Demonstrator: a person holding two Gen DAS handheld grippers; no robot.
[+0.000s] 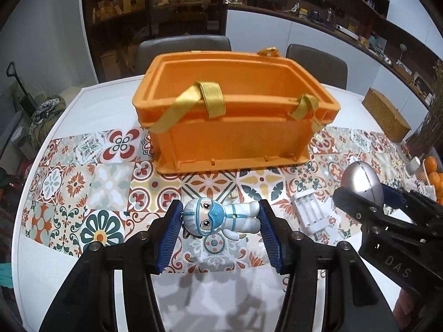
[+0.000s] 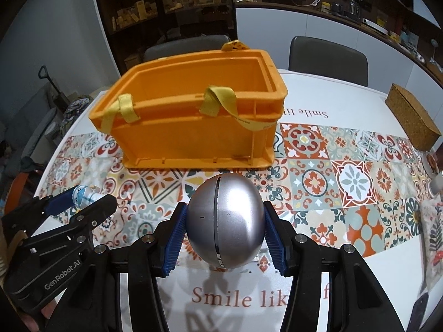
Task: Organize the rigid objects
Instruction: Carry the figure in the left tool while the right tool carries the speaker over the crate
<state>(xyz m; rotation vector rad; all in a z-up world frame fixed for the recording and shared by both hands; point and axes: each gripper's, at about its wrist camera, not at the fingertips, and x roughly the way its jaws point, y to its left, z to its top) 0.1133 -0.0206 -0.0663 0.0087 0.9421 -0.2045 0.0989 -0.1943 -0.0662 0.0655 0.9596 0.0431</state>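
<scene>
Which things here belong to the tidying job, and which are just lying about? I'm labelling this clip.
Job:
- white figurine, in left gripper
- silver egg-shaped object, in right gripper
- orange crate

Lying about:
- white battery charger
- cork box
- oranges
</scene>
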